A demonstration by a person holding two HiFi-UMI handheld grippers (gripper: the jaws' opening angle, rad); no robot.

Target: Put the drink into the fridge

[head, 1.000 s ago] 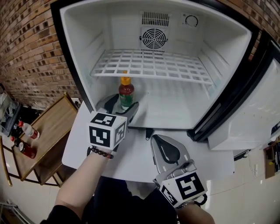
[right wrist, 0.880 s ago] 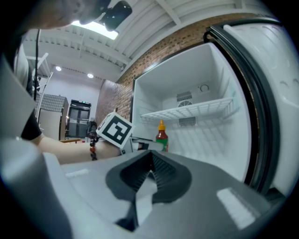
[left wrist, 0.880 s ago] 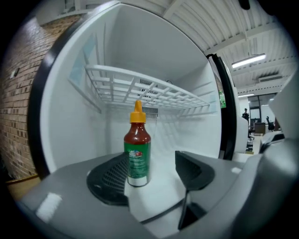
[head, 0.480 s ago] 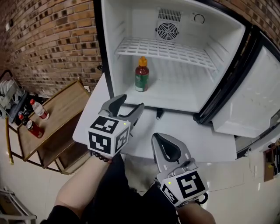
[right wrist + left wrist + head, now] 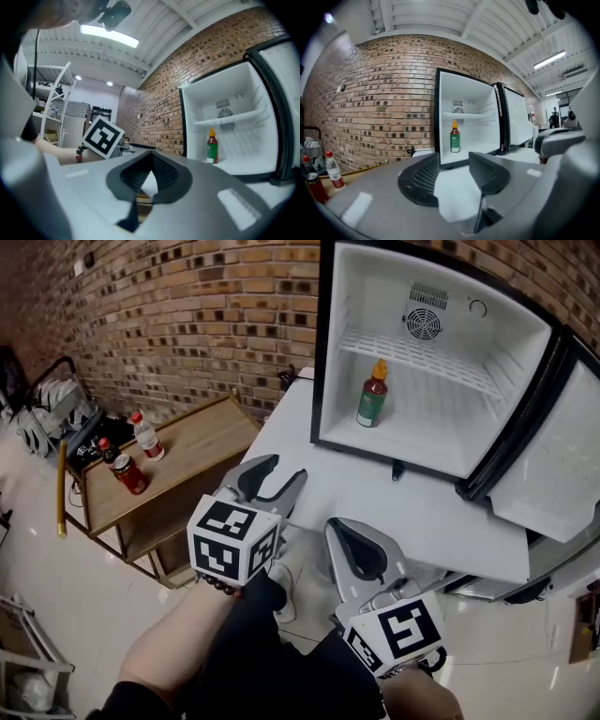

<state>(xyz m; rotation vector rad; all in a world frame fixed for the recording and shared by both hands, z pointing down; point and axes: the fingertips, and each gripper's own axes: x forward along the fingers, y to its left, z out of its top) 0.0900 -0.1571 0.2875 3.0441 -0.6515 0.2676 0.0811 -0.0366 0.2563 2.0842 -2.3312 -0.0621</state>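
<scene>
Head view: drink upright in open fridge, seemingly delivered, hence left gripper has parted, empty fingers that have just been closing, and right gripper sits closed, empty.

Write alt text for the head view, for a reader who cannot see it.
An open white fridge on a white table holds one orange-capped bottle under its wire shelf. In front are two hand-held tools: the left tool empty, jaws apart but just closing, the right tool shut. A wooden cart with other bottles stands at left.
</scene>
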